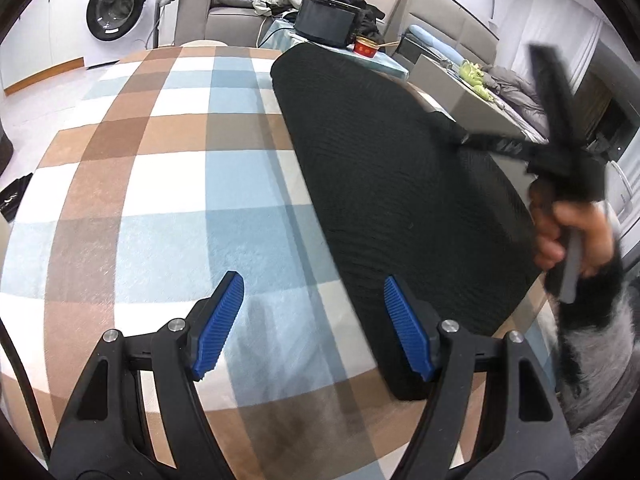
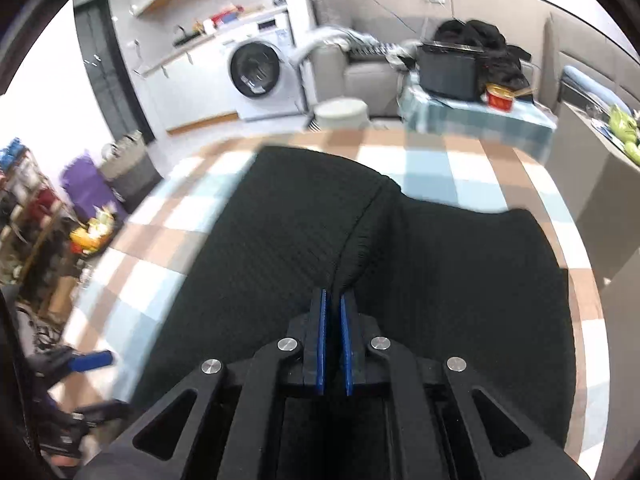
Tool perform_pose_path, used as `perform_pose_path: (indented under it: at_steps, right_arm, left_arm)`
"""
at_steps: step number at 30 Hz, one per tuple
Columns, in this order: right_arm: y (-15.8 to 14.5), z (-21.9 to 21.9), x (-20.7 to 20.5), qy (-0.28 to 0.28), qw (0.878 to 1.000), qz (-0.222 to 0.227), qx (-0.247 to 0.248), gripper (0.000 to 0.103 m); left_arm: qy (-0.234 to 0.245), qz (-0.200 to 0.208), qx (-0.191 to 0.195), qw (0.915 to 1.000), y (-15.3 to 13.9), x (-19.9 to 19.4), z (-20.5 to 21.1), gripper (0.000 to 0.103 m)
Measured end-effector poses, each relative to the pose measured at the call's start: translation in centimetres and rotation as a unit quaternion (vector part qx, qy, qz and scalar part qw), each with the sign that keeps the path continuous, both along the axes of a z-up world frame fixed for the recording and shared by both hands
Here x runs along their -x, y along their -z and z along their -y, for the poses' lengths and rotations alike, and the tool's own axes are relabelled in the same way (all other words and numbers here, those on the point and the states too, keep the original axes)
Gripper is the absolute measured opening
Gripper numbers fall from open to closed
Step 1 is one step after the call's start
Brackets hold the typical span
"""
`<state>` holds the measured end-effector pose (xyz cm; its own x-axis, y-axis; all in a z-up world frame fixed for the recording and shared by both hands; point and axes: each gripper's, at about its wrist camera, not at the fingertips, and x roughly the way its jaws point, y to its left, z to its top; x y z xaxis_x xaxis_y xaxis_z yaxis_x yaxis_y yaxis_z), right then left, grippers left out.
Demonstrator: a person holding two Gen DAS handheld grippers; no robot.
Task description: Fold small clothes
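Observation:
A black knit garment [image 1: 380, 168] lies on the checked blue, brown and white cloth [image 1: 168, 184] that covers the table. My left gripper [image 1: 310, 294] is open and empty, low over the cloth at the garment's near left edge. In the left wrist view my right gripper [image 1: 464, 138] sits at the garment's right edge, blurred, pinching a raised bit of fabric. In the right wrist view the right gripper [image 2: 333, 296] is shut on a fold of the black garment [image 2: 280, 240], which rises as a ridge from the fingertips. The left gripper [image 2: 92, 360] shows at the lower left, blurred.
A washing machine [image 1: 116, 12] stands at the back left. A sofa [image 1: 224, 16], a side table with a black box [image 1: 326, 20] and a red bowl [image 1: 366, 46] stand behind the table. A shelf with clutter [image 2: 36, 220] is at the left in the right wrist view.

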<state>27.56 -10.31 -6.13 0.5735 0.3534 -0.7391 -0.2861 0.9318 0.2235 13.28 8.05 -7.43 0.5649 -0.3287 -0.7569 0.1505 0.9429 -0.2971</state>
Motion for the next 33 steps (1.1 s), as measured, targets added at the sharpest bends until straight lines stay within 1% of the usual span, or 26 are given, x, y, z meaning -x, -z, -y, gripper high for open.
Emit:
perform_pose_path:
  at_steps: [2,3,4,5,6,7,8,9,10,12,14,16,20,22,23,24,25,26,27,28,30,33]
  right_arm:
    - [2.1,0.4,-1.1,0.007,0.999,-0.049,-0.001,0.008]
    - [2.6,0.7,-1.3,0.019,0.998,-0.062,0.003,0.008]
    - [2.7,1.2,-1.1,0.024,0.998,-0.065,-0.009,0.011]
    - [2.4,1.9,-0.6,0.020,0.997,-0.063,-0.031,0.015]
    - [2.2,2.6,0.1,0.018,0.997,-0.061,-0.050,0.029]
    - [2.1,3.3,0.5,0.020,0.996,-0.060,-0.068,0.045]
    - [2.1,4.1,1.0,0.023,0.994,-0.058,-0.086,0.048]
    - [2.2,4.5,1.2,0.023,0.994,-0.060,-0.093,0.049]
    - [2.7,4.7,1.1,0.017,0.993,-0.072,-0.088,0.049]
    - [2.9,4.4,1.0,0.013,0.993,-0.079,-0.083,0.049]
    - [3.5,4.1,0.5,-0.011,0.989,-0.095,-0.110,0.049]
    - [3.6,3.5,0.2,-0.028,0.987,-0.095,-0.129,0.049]
    - [3.2,2.1,-1.3,-0.037,0.987,-0.085,-0.130,0.049]
    - [3.3,1.3,-1.6,-0.034,0.991,-0.075,-0.106,0.047]
    - [3.4,0.7,-1.7,-0.033,0.993,-0.072,-0.091,0.043]
    - [3.4,0.3,-1.7,-0.034,0.994,-0.068,-0.078,0.033]
    - [3.4,-0.3,-1.6,-0.037,0.995,-0.063,-0.063,0.026]
    - [3.3,-0.8,-1.4,-0.042,0.997,-0.053,-0.047,0.022]
    - [3.2,-1.2,-1.0,-0.046,0.997,-0.043,-0.035,0.013]
    - [2.9,-1.4,-0.7,-0.049,0.998,-0.035,-0.030,0.010]
    - [1.7,-1.2,0.1,-0.045,0.998,-0.015,-0.029,0.008]
    - [-1.9,0.3,2.2,-0.032,0.999,0.030,-0.029,0.008]
  left_arm:
    - [0.001,-0.004,-0.006,1.0000,0.1,-0.2,0.5,0.070]
    - [0.003,-0.005,-0.008,1.0000,0.1,-0.1,0.7,0.070]
    - [0.004,-0.004,-0.008,0.9999,0.1,-0.1,0.8,0.070]
    - [0.005,-0.004,-0.008,1.0000,0.1,0.1,0.9,0.070]
    - [0.005,-0.004,-0.006,1.0000,0.1,0.1,0.9,0.070]
    - [0.004,-0.005,-0.001,1.0000,0.3,0.1,0.9,0.070]
    - [0.003,-0.007,0.001,1.0000,0.4,0.0,0.9,0.070]
    - [0.002,-0.008,0.002,1.0000,0.6,-0.1,0.9,0.070]
    - [0.001,-0.010,0.002,0.9999,0.7,-0.2,1.0,0.070]
    - [0.003,-0.012,0.000,0.9999,0.8,-0.4,1.2,0.070]
    - [0.005,-0.010,-0.002,0.9999,0.7,-0.4,1.4,0.070]
    - [0.006,-0.009,-0.003,0.9999,0.7,-0.4,1.4,0.070]
    - [0.002,-0.010,-0.004,0.9999,0.7,-0.4,1.3,0.070]
    - [0.002,-0.011,-0.002,0.9999,0.8,-0.5,1.2,0.070]
    - [0.002,-0.012,-0.002,0.9999,0.8,-0.5,1.2,0.070]
    - [0.003,-0.011,-0.002,0.9999,0.8,-0.5,1.2,0.070]
    - [0.003,-0.011,-0.001,0.9999,0.8,-0.6,1.2,0.070]
    - [0.003,-0.011,-0.001,0.9999,0.8,-0.6,1.2,0.070]
    - [0.002,-0.011,0.000,0.9999,0.8,-0.7,1.1,0.070]
    - [0.002,-0.010,0.000,0.9999,0.6,-0.8,1.1,0.070]
    - [0.002,-0.008,-0.004,1.0000,0.3,-0.8,1.1,0.070]
    - [0.004,0.004,-0.011,0.9999,-0.5,-0.7,1.3,0.070]
